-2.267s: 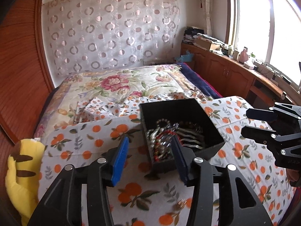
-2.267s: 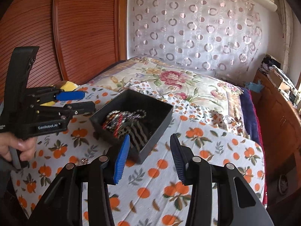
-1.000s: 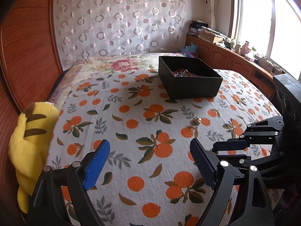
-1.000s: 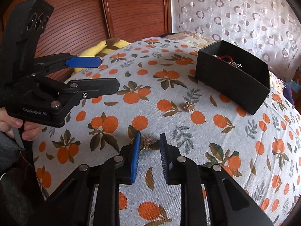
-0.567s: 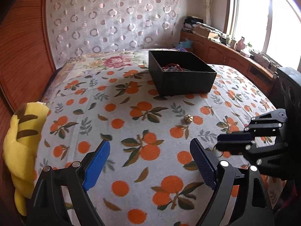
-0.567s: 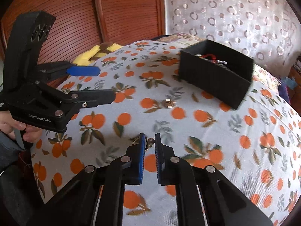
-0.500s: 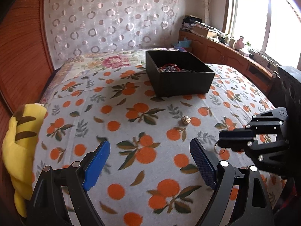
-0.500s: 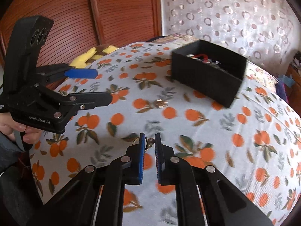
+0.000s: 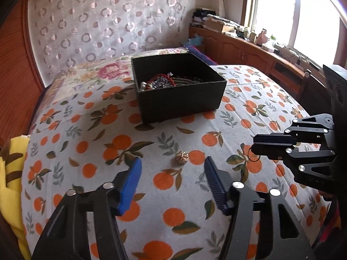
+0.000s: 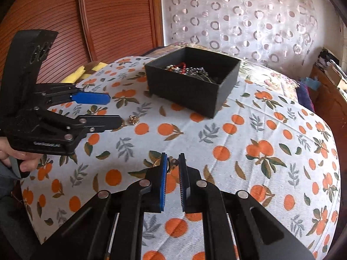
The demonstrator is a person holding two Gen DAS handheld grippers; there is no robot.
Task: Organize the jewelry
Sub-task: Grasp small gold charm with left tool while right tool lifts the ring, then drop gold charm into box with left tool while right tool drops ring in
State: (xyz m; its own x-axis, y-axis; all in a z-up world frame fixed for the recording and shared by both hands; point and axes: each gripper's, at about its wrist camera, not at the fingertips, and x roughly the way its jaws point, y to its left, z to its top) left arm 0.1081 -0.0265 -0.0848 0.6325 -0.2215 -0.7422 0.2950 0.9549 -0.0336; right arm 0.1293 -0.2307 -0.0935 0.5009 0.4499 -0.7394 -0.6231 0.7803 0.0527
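A black jewelry box (image 9: 177, 91) holding a tangle of beads and chains stands on the orange-print cloth; it also shows in the right wrist view (image 10: 193, 84). A small gold flower piece (image 9: 181, 156) lies on the cloth just ahead of my open left gripper (image 9: 172, 169); in the right wrist view this piece (image 10: 134, 119) sits by the left gripper (image 10: 112, 110). My right gripper (image 10: 172, 162) is shut on a thin gold ring (image 10: 171, 163), held above the cloth. The ring (image 9: 253, 155) hangs from the right gripper (image 9: 257, 145) in the left wrist view.
A yellow striped plush (image 9: 10, 173) lies at the cloth's left edge. A wooden headboard (image 10: 119, 17) and patterned curtain (image 9: 108, 21) stand behind. Wooden cabinets (image 9: 249, 49) with clutter run under the window at right.
My right gripper closed on the ring and lifted it off the cloth. My left gripper moved forward toward the gold flower piece and its fingers narrowed somewhat.
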